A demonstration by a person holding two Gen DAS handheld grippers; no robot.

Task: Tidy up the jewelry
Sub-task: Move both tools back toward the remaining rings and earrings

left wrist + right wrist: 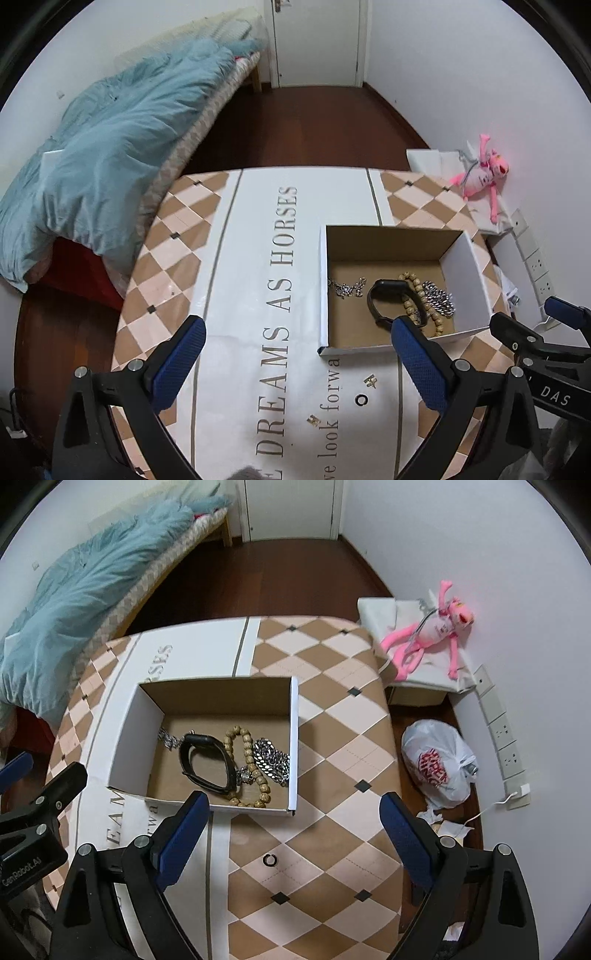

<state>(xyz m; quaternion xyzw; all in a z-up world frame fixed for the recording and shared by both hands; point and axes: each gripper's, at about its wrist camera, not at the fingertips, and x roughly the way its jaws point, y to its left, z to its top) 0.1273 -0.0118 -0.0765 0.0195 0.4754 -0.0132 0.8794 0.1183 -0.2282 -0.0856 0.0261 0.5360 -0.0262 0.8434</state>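
An open cardboard box (467, 280) (293, 738) stands on the table. Inside lie a black wristband (384, 295) (207, 760), a wooden bead bracelet (415, 288) (242, 760), a thick silver chain (439, 299) (271, 760) and a thin silver chain (345, 288) (168, 738). On the table in front of the box lie a small black ring (361, 400) (269, 859) and two small gold earrings (370, 380), (314, 420). My left gripper (299, 358) is open and empty, above the table left of the box. My right gripper (295, 830) is open and empty, above the ring.
The table (332, 709) has a checkered cloth with a white lettered strip (284, 258). A bed with a blue duvet (103, 140) lies left. A pink plush toy (432, 631) on a white bag and a plastic bag (437, 762) sit right, by wall sockets.
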